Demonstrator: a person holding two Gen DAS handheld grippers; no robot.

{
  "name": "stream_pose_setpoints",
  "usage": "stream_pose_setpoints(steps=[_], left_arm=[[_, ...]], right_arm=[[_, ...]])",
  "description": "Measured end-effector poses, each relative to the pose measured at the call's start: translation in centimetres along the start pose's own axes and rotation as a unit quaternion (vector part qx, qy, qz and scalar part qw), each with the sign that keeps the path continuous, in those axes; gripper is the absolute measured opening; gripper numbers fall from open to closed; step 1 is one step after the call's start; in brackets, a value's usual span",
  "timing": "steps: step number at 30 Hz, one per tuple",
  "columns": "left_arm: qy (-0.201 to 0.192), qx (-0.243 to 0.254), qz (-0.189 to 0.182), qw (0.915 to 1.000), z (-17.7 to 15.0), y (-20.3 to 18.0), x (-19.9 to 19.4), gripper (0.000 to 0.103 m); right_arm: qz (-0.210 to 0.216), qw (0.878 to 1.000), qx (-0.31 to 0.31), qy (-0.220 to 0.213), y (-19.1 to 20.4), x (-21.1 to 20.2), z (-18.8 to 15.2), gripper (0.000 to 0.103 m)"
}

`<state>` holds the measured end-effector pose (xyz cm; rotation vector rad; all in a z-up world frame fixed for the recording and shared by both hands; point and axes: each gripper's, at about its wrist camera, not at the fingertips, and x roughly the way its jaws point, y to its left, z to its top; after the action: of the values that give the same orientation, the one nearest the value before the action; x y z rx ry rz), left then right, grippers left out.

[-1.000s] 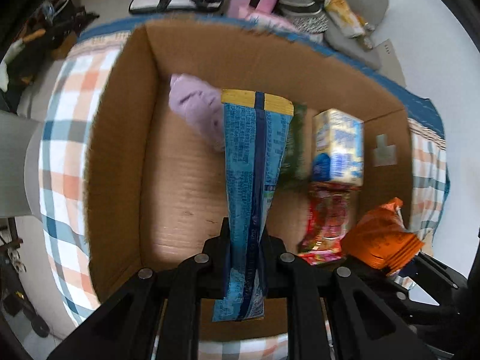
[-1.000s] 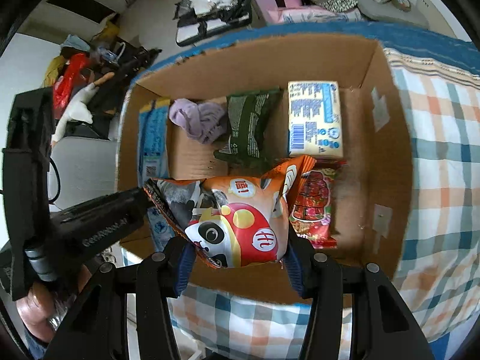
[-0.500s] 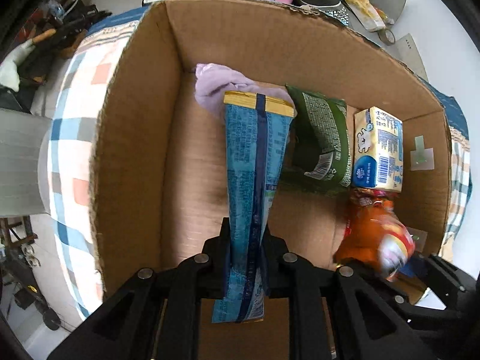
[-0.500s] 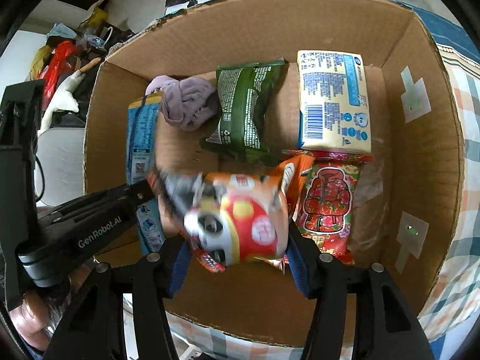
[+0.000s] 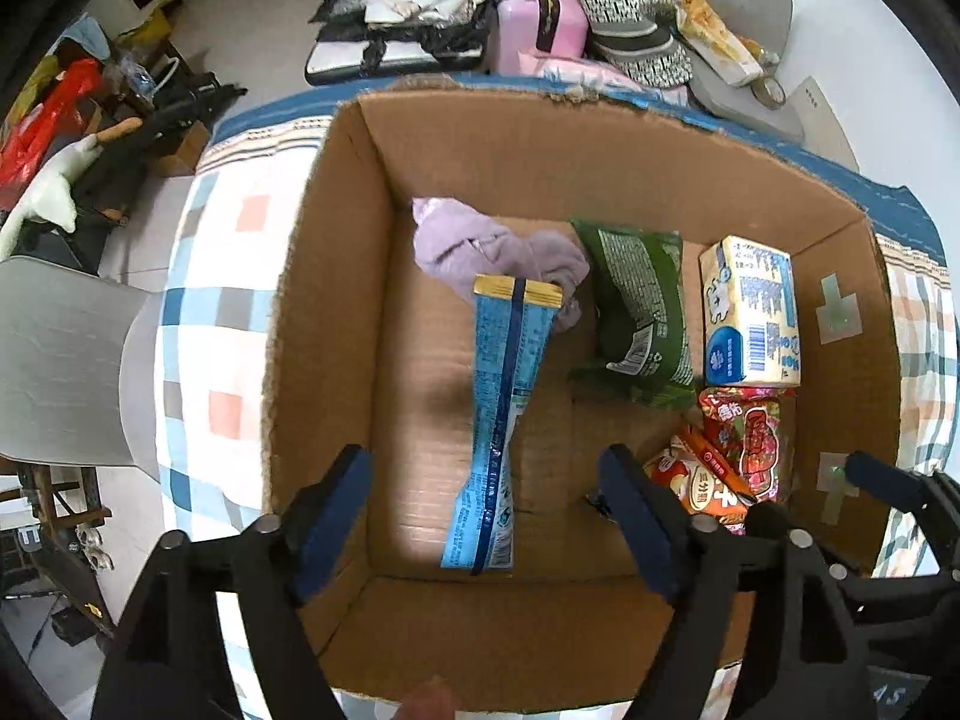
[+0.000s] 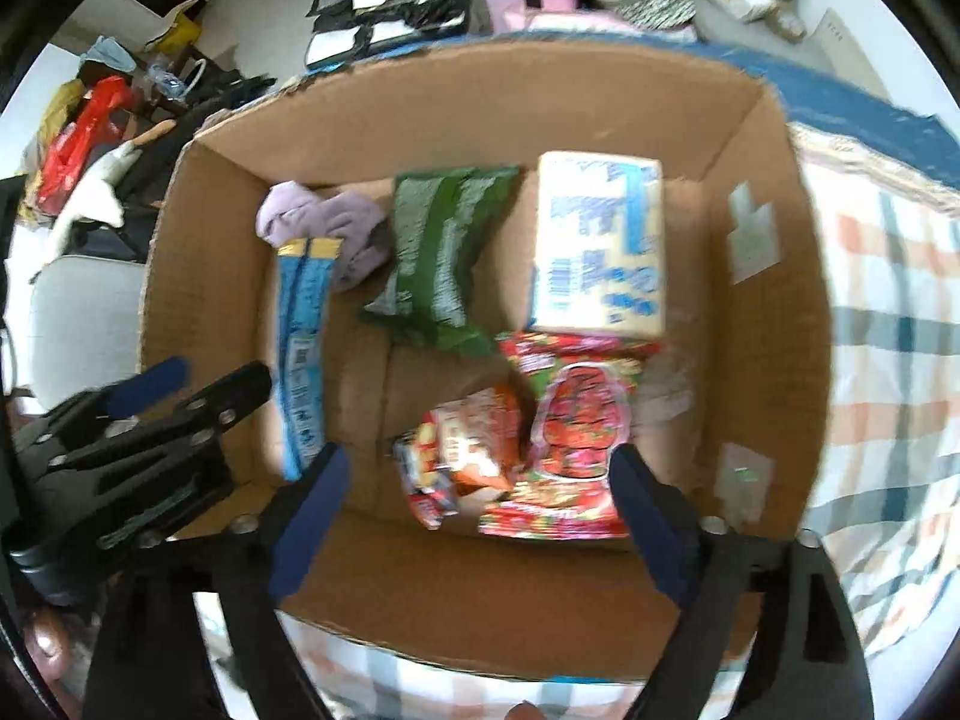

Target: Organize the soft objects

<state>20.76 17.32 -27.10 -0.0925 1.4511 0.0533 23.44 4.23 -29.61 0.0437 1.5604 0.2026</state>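
An open, corrugated cardboard box [image 5: 336, 324] with rough torn edges sits on a checked cloth [image 5: 222, 276] of blue, orange and white squares. Inside lie soft, crinkly packets: a long, narrow blue packet [image 5: 501, 420] with a yellow end, a crumpled lilac cloth [image 5: 480, 246] touching that yellow end, a glossy green bag [image 5: 645, 312], a blocky pale-yellow tissue pack [image 5: 753, 312] with blue print, a red packet [image 5: 747, 438] and an orange snack bag [image 5: 696, 480] beside it. The left gripper [image 5: 486, 516] hangs above the box's near side with its blue-padded fingers spread wide and holding nothing; the blue packet lies loose on the box floor between them. The right gripper [image 6: 477, 510] is likewise wide open and empty, poised over the orange snack bag [image 6: 468, 450] and red packet [image 6: 576, 438], which rest on the floor near the front wall. Beyond the box, a pink suitcase [image 5: 540, 18], a patterned bag [image 5: 636, 24] and other clutter crowd the floor.
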Motion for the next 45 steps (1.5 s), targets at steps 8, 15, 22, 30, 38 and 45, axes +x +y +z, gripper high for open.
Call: stream_pose_setpoints(steps=[8,15,22,30,38,45], left_arm=[[-0.017,-0.016,-0.002,0.9997,-1.0,0.6,-0.9,0.089],[-0.05,-0.019,-0.002,0.9986,-2.4,0.0,-4.3,0.089],[-0.112,-0.015,-0.005,0.9936,-4.6,-0.8,-11.3,0.089],[-0.164,-0.008,-0.017,0.9863,-8.0,-1.6,-20.0,0.089],[-0.197,-0.013,-0.013,0.9802,-11.8,-2.2,-26.1,0.089],[-0.209,-0.013,-0.002,0.9779,-14.2,-2.7,-28.7,0.089]], right_arm=[[-0.049,0.998,-0.003,-0.027,-1.6,-1.6,-0.6,0.103],[-0.055,0.998,0.003,-0.044,-2.0,-3.0,-1.7,0.103],[-0.056,0.994,0.0,-0.092,-1.9,-8.5,-4.3,0.103],[-0.058,0.984,-0.014,-0.167,-1.0,-18.0,-8.6,0.103],[-0.051,0.974,-0.023,-0.219,-0.2,-25.6,-13.0,0.103],[-0.054,0.965,-0.021,-0.255,-0.2,-30.4,-16.7,0.103]])
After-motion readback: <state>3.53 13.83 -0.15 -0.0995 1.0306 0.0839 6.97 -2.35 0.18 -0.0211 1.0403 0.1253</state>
